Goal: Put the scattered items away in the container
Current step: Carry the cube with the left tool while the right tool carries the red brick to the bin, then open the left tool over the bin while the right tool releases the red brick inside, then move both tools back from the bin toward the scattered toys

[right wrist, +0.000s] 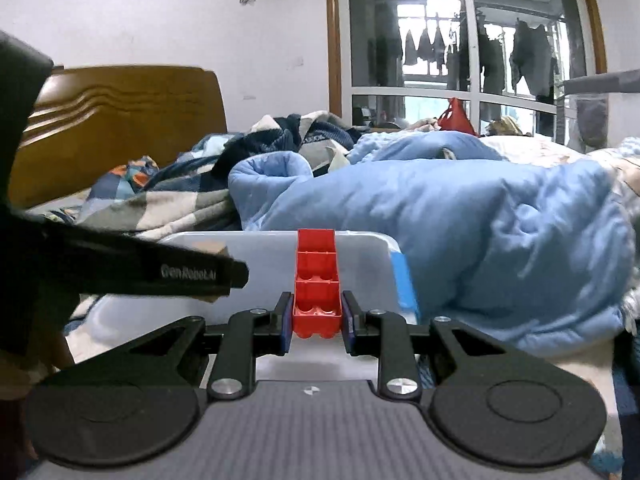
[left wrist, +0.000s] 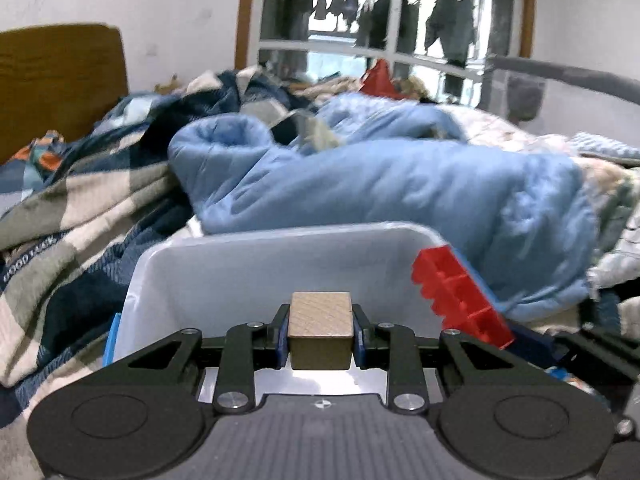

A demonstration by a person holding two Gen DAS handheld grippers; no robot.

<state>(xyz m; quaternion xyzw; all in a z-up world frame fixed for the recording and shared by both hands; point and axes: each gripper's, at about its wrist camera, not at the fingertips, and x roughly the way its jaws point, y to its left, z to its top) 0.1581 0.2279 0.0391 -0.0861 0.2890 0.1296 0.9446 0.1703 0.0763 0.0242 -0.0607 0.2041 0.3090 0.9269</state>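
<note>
Surface: a bed heaped with bedding; the white bin (left wrist: 256, 264) sits on it, and everything below is placed from that bin.
Duvet: a pale blue duvet (left wrist: 400, 184) bulges just behind the bin's far rim and wraps past its right side.
Blanket: a checked blanket (left wrist: 72, 208) lies rumpled to the left of the bin and runs back behind it.
Room: a brown headboard (right wrist: 120, 120) stands far behind the bin to the left; a window (right wrist: 464, 40) with clothes hanging outside it is far behind, against a white wall.
Edges: the bin's far rim (right wrist: 360, 236) and rounded corners show in both views; a blue tab (right wrist: 404, 280) sits on its right side. Its floor is hidden from both cameras.
Open room: the bin's white inner wall is bare between the two held pieces; duvet crowds the rim at back and right.
Left gripper (left wrist: 321, 334): over the bin's near side, fingers closed tight on a wooden cube (left wrist: 321, 328), one blue pad on each side face.
Right gripper (right wrist: 317, 322): also at the bin's near side, to the right of the left one, fingers pinching the near end of a long red brick (right wrist: 316, 276), which points away toward the far rim.
Brick from the left view: it hangs tilted by the bin's right corner.
</note>
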